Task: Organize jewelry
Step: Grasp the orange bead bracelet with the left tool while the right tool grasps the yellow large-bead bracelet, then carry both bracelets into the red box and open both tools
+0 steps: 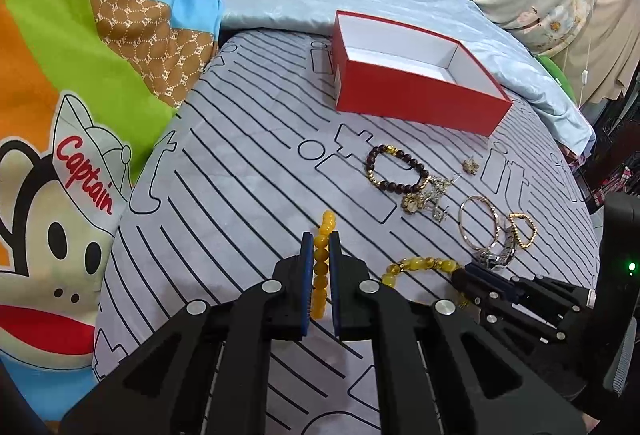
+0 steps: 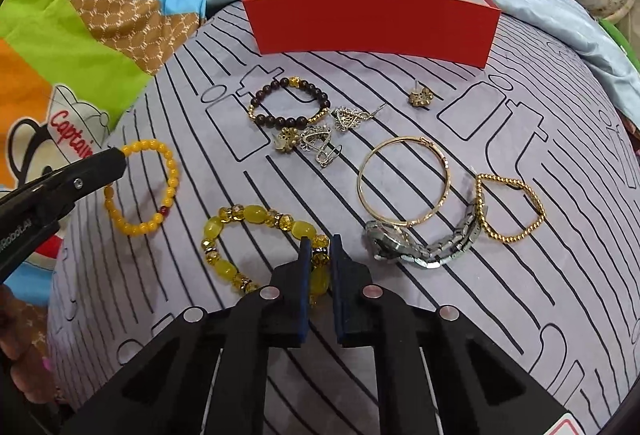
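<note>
Clamped in the left gripper (image 1: 321, 267): a bracelet of small round amber-yellow beads (image 2: 141, 187), glossy, with one dark red bead, lying on the grey sheet with black line print (image 1: 248, 171). Clamped in the right gripper (image 2: 320, 267): a chunkier bracelet of yellow oval stones and faceted gold-tone spacers (image 2: 256, 247), also flat on the sheet. Beyond them, loosely scattered: a dark brown wooden bead bracelet with gold accents (image 2: 290, 103), a tangle of silver filigree earrings (image 2: 332, 133), a small gold flower stud (image 2: 421, 98), a thin gold bangle (image 2: 403, 181) overlapping a steel link watch (image 2: 420, 247), and a twisted gold heart-shaped bangle (image 2: 510, 209). Farther back, an open red cardboard box with white lining (image 1: 416, 75), empty. At left, a colourful cartoon-monkey quilt (image 1: 60, 115).
</note>
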Motion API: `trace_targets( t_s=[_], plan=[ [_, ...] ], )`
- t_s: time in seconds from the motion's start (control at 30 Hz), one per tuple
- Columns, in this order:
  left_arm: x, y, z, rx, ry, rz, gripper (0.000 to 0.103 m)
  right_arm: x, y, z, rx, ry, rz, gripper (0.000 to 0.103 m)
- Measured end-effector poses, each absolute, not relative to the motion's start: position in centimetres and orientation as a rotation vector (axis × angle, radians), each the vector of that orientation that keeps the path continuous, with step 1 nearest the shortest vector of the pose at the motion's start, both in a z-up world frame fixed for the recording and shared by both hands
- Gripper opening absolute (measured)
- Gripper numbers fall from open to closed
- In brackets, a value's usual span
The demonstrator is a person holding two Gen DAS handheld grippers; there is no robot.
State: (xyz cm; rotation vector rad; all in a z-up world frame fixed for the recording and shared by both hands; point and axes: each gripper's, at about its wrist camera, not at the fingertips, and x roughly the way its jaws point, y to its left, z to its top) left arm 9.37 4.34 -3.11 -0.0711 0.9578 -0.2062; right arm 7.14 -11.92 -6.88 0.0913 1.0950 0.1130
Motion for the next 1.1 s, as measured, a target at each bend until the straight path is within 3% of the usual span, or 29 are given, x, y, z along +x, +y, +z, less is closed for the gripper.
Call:
trace_targets(
  t_s=[0.63, 1.1],
  plan=[
    [10.9, 0.2, 3.1, -0.052, 0.871, -0.326, 0.007, 7.7, -16.8, 3.4, 0.112, 0.906, 0.115, 0.008],
    [20.5, -4.7, 8.4, 0.024, 0.724, -0.347, 0.007, 19.0, -20.1, 9.4, 0.094, 0.779, 0.129, 0.008]
  ],
)
